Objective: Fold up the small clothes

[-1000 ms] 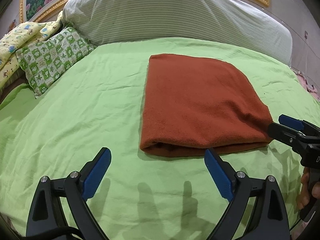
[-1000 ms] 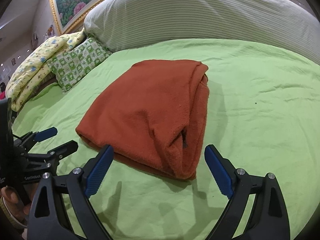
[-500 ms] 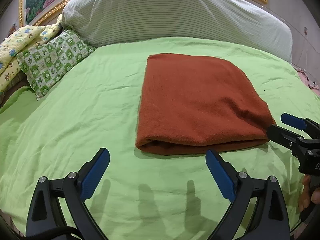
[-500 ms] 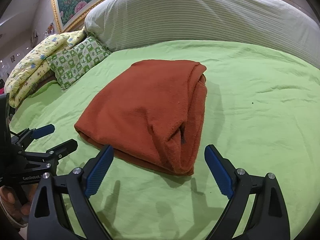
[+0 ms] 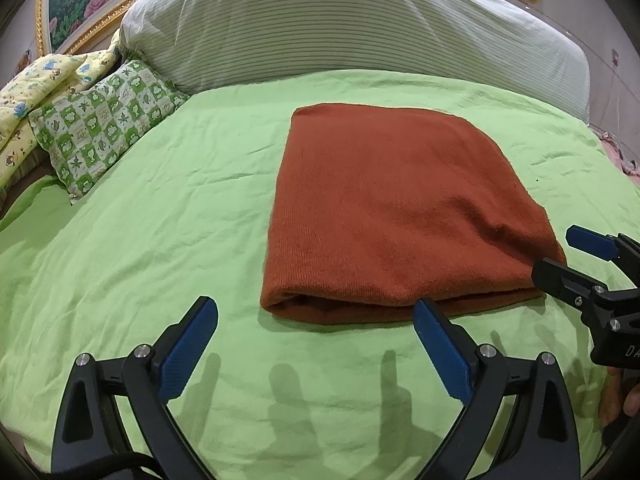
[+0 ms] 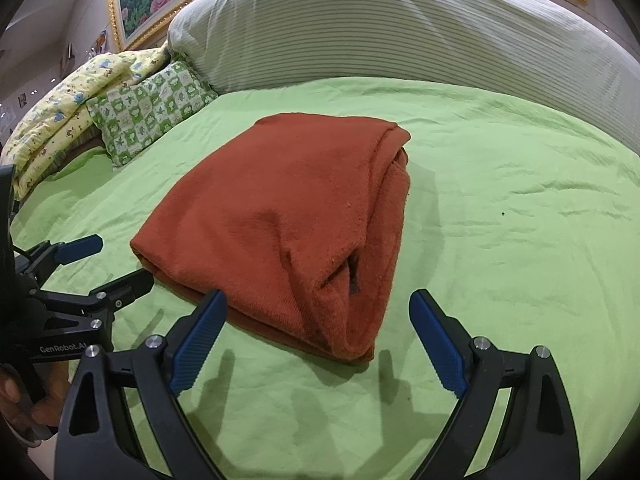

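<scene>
On the bed [image 5: 160, 240] the cloth [image 5: 392, 216] lies folded, my left gripper [image 5: 316, 344] and right gripper [image 6: 318, 336] both spread and empty; next I'd judge one more fold or setting it aside.

The rust-orange terry-knit garment [image 5: 400, 208] [image 6: 280, 216] lies folded into a flat, roughly rectangular multi-layer stack on the light green bedsheet [image 5: 140, 240] [image 6: 520, 200]. The top face is smooth. The near edge in the left wrist view is a rounded fold. The end seen in the right wrist view shows loose, bunched layers with a dark gap between them.
</scene>
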The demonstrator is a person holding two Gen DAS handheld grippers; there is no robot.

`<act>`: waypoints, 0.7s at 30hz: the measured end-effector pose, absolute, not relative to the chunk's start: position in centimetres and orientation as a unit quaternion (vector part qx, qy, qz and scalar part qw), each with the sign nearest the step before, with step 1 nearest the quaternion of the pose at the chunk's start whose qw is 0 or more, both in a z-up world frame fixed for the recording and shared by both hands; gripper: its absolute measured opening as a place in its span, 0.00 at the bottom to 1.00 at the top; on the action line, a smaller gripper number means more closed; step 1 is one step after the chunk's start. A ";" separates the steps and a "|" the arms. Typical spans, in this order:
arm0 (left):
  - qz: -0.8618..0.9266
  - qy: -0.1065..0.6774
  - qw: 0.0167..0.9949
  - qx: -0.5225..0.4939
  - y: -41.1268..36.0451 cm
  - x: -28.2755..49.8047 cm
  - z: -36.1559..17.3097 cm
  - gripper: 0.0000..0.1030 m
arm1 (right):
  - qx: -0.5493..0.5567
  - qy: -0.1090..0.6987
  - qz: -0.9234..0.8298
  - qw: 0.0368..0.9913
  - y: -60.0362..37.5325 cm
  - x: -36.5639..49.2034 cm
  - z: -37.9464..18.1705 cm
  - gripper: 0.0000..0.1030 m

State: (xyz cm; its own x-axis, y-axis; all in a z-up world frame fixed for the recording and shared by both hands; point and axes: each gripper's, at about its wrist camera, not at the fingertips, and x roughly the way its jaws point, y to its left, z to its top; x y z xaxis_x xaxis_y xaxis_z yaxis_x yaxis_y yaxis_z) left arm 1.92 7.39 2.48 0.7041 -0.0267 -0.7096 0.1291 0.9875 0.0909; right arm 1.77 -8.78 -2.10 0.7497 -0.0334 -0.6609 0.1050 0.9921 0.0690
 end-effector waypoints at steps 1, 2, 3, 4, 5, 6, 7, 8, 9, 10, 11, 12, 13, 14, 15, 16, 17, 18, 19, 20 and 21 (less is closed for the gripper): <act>-0.043 0.382 0.921 0.066 7.4 1.9 2.5 0.96 | 0.050 0.352 -0.036 0.934 -8.8 1.8 -2.1 0.90; -0.042 0.383 0.921 0.066 7.5 2.0 2.5 0.96 | 0.049 0.352 -0.037 0.934 -8.7 1.8 -2.2 0.90; -0.043 0.383 0.920 0.066 7.5 2.1 2.4 0.96 | 0.049 0.352 -0.036 0.934 -8.7 1.9 -2.2 0.90; -0.043 0.384 0.920 0.066 7.5 2.2 2.4 0.96 | 0.048 0.352 -0.033 0.934 -8.7 1.9 -2.3 0.90; -0.043 0.385 0.920 0.065 7.5 2.3 2.4 0.96 | 0.047 0.352 -0.034 0.934 -8.6 1.9 -2.3 0.90; -0.042 0.386 0.919 0.065 7.6 2.4 2.3 0.96 | 0.045 0.352 -0.034 0.934 -8.6 2.0 -2.3 0.90; -0.042 0.386 0.919 0.066 7.6 2.5 2.3 0.96 | 0.045 0.353 -0.033 0.934 -8.6 2.1 -2.3 0.90; -0.042 0.387 0.919 0.066 7.6 2.5 2.2 0.96 | 0.045 0.354 -0.033 0.934 -8.7 2.1 -2.3 0.90; -0.042 0.387 0.919 0.066 7.6 2.6 2.2 0.96 | 0.045 0.354 -0.033 0.934 -8.7 2.2 -2.3 0.90; -0.043 0.387 0.919 0.066 7.6 2.7 2.2 0.96 | 0.046 0.354 -0.033 0.934 -8.8 2.2 -2.3 0.90; -0.044 0.388 0.918 0.067 7.5 2.7 2.2 0.96 | 0.046 0.354 -0.033 0.934 -8.7 2.2 -2.3 0.90; -0.045 0.388 0.918 0.067 7.5 2.8 2.2 0.96 | 0.047 0.354 -0.033 0.934 -8.7 2.3 -2.3 0.90; -0.046 0.388 0.918 0.068 7.4 2.8 2.2 0.96 | 0.047 0.354 -0.032 0.933 -8.7 2.4 -2.3 0.90; -0.046 0.389 0.918 0.069 7.4 2.9 2.2 0.96 | 0.048 0.355 -0.033 0.933 -8.7 2.4 -2.3 0.90; -0.047 0.388 0.918 0.069 7.4 2.9 2.2 0.96 | 0.047 0.355 -0.033 0.933 -8.7 2.4 -2.3 0.90; -0.047 0.388 0.918 0.069 7.4 2.9 2.2 0.96 | 0.047 0.356 -0.033 0.933 -8.7 2.4 -2.3 0.90; -0.046 0.388 0.918 0.069 7.4 2.9 2.2 0.96 | 0.048 0.357 -0.034 0.932 -8.7 2.4 -2.3 0.90; -0.047 0.389 0.918 0.067 7.5 3.0 2.3 0.96 | 0.049 0.357 -0.033 0.932 -8.7 2.5 -2.4 0.90; -0.047 0.388 0.918 0.067 7.5 3.0 2.3 0.96 | 0.049 0.358 -0.032 0.932 -8.7 2.5 -2.4 0.90; -0.047 0.388 0.918 0.067 7.6 3.1 2.3 0.96 | 0.048 0.357 -0.034 0.932 -8.7 2.5 -2.4 0.90; -0.048 0.388 0.918 0.067 7.7 3.1 2.3 0.96 | 0.048 0.356 -0.034 0.933 -8.7 2.5 -2.4 0.90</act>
